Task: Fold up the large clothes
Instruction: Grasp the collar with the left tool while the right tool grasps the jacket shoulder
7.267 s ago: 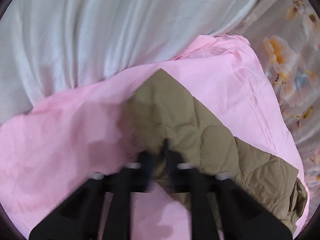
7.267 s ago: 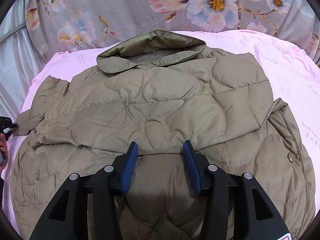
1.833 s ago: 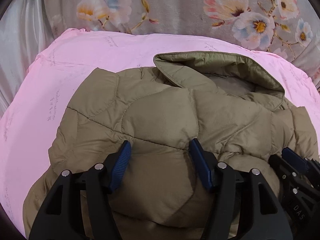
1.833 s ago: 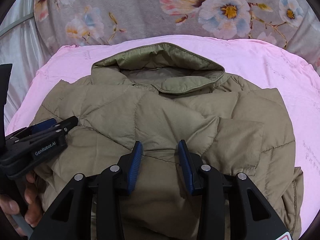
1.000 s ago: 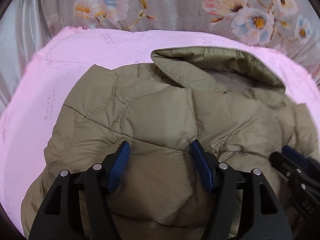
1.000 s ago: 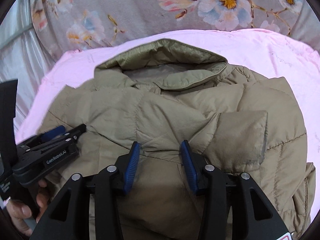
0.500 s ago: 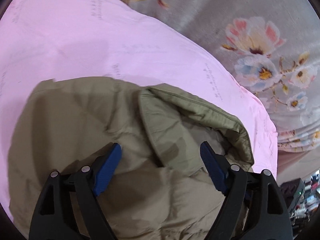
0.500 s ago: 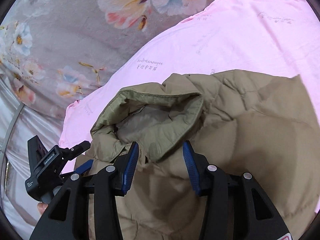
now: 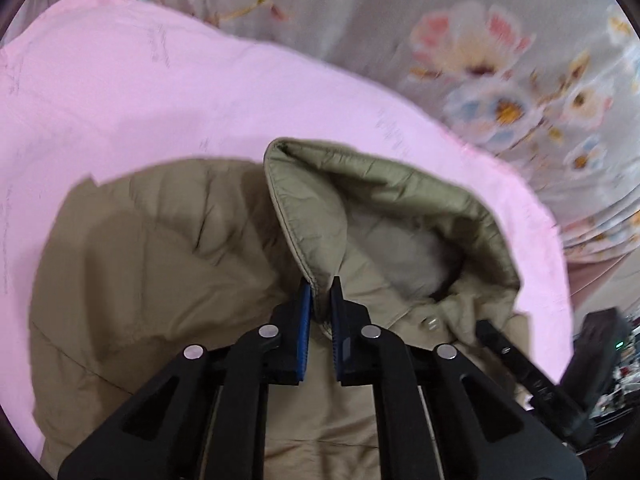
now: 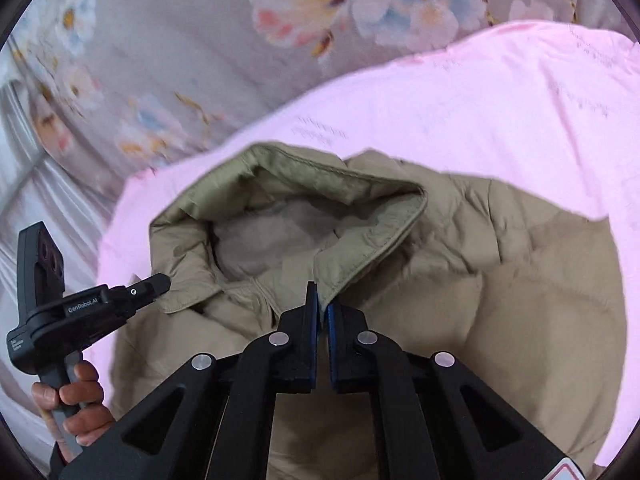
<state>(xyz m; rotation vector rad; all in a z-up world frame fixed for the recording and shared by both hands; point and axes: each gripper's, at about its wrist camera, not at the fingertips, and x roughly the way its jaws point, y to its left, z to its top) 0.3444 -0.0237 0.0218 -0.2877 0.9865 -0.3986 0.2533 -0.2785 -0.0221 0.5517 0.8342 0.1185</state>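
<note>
A floral blanket (image 9: pixel 460 32) fills the top of both wrist views, from about 10 to 3 o'clock. On it lies a pink sheet (image 9: pixel 120 92), which spreads across the middle of each view and runs out to the left edge in the left view and to the right edge in the right view. A white cloth (image 10: pixel 52 200) shows at 9 o'clock in the right view.

The jacket (image 9: pixel 152 248), a tan quilted one, lies on the pink sheet and takes up the centre and lower half of both views, its collar (image 9: pixel 384 184) standing open toward 12 o'clock with pale lining inside.

The left gripper (image 9: pixel 319 287) has its jaws closing, and a collar point is pinched between the blue pads at the centre of the left view. The right gripper (image 10: pixel 321 298) is closed on the other collar point, at the centre of the right view.

In the right view the left gripper appears at 8 o'clock with its tip at the collar's edge; a hand (image 10: pixel 70 400) grasps its handle. A snap (image 9: pixel 430 322) sits just right of the left gripper's pads.
</note>
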